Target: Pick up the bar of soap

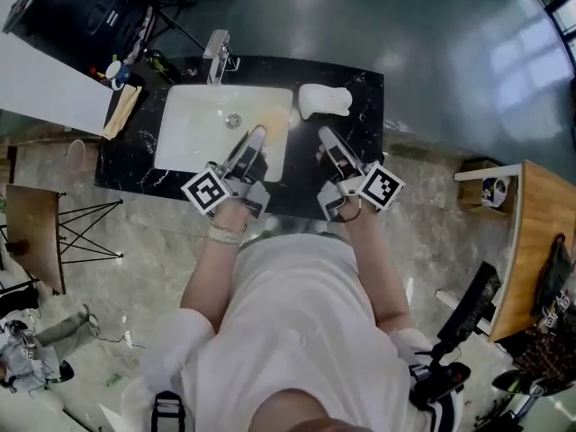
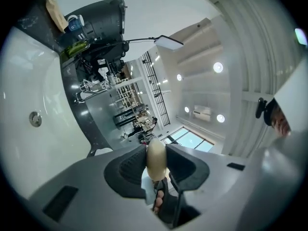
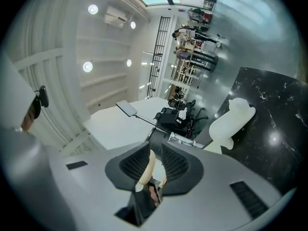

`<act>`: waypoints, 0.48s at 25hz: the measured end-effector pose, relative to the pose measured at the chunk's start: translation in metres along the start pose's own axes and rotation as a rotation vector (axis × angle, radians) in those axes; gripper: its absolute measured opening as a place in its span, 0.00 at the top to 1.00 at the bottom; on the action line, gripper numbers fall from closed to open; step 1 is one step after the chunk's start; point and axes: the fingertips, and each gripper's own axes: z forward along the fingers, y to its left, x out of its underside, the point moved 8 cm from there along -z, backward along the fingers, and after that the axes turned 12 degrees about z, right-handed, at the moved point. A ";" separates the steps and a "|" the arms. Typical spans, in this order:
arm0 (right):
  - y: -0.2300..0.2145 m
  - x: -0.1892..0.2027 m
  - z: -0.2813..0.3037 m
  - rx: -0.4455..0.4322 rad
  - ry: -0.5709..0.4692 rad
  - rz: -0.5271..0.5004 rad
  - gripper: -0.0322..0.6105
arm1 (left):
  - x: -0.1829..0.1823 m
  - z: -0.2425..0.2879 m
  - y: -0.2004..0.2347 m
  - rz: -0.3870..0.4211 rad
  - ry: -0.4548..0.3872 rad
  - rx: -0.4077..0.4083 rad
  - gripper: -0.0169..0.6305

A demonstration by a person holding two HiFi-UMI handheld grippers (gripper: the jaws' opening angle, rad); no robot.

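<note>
A cream bar of soap (image 2: 156, 160) stands on edge between the pads of my left gripper (image 2: 156, 150), which is shut on it. In the head view this gripper (image 1: 258, 135) reaches over the right side of the white sink (image 1: 193, 124), and the soap (image 1: 273, 118) shows as a pale yellow patch at its tip. My right gripper (image 1: 324, 135) hovers over the black marble counter (image 1: 360, 151), just in front of a white soap dish (image 1: 324, 100). Its jaws (image 3: 155, 153) stand close together with only a narrow gap. The dish (image 3: 233, 119) lies ahead to the right.
A chrome faucet (image 1: 217, 54) stands behind the sink, whose drain (image 1: 233, 121) is at mid basin. At the counter's left end are a cup (image 1: 114, 70) and a tan cloth (image 1: 121, 112). The counter's front edge lies under both grippers.
</note>
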 end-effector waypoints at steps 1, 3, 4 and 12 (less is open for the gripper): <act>0.001 0.001 0.001 -0.002 0.005 -0.003 0.82 | 0.001 -0.004 0.001 -0.007 -0.007 0.001 0.78; 0.001 0.005 0.004 -0.007 0.015 -0.006 0.82 | 0.004 -0.011 0.004 -0.024 -0.019 -0.001 0.78; 0.001 0.007 0.005 -0.008 0.021 -0.007 0.82 | 0.006 -0.015 0.005 -0.038 -0.026 -0.001 0.78; 0.006 0.017 0.017 -0.041 0.081 -0.041 0.82 | 0.010 -0.022 0.008 -0.081 -0.039 0.002 0.78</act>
